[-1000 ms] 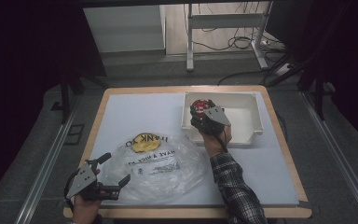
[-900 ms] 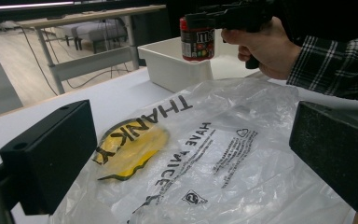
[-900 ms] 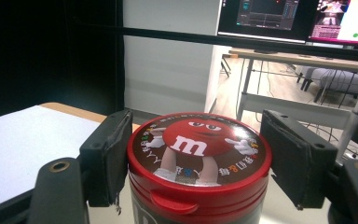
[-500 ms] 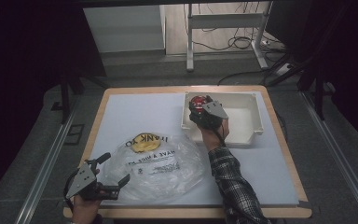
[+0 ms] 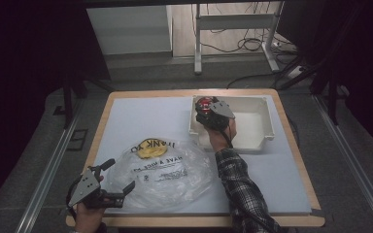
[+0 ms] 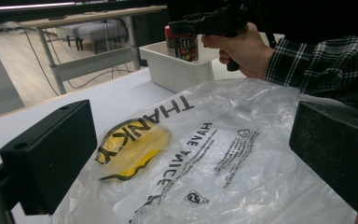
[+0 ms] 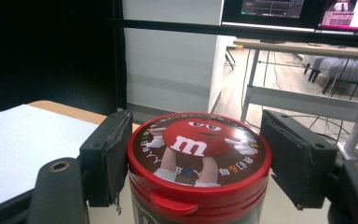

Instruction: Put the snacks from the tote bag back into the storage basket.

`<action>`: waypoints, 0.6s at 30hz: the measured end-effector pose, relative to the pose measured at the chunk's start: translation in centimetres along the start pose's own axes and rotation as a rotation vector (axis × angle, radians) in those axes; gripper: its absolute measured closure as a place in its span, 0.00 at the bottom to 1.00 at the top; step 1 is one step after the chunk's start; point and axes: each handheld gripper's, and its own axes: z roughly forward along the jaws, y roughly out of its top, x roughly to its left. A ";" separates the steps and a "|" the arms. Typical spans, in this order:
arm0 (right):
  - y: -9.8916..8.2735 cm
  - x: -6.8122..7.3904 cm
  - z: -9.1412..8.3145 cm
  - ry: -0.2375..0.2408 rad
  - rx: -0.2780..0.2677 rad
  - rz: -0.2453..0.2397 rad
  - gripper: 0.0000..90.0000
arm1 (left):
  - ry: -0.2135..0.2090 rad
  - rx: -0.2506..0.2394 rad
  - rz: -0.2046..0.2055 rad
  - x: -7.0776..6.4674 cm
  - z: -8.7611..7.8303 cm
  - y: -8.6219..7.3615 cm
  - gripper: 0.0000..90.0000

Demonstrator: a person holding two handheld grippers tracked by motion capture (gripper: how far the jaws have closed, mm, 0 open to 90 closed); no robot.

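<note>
A candy jar (image 7: 198, 144) with a red lid and a cartoon figure on top sits between the pads of my right gripper (image 7: 196, 161), which is shut on it just below the lid. From above, the right gripper (image 5: 208, 110) holds the jar (image 5: 203, 103) upright over the far left corner of the white bin (image 5: 267, 124). A clear plastic bag (image 5: 160, 167) with black print and a yellow patch lies flat at the table's front left. My left gripper (image 5: 120, 174) stands open at the bag's near left edge; its jaws frame the bag (image 6: 214, 149) with nothing between them.
The table has a pale blue mat (image 5: 141, 116) with a wooden border. A desk frame and cables stand on the floor beyond the far edge. The person's checked sleeve (image 5: 240, 184) crosses the mat beside the bag.
My right gripper has carried the jar a little to the left and farther away, toward the bin's far left corner. The left gripper and the bag have stayed put.
</note>
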 end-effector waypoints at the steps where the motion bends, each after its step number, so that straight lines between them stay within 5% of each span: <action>1: -0.1 0.0 0.1 -0.002 0.002 -0.001 0.31 | 0.000 0.000 0.000 0.0 0.0 0.0 0.01; 18: -0.9 -0.4 2.5 0.006 0.043 -0.005 0.30 | 0.000 -0.001 -0.001 0.1 -0.1 0.0 0.01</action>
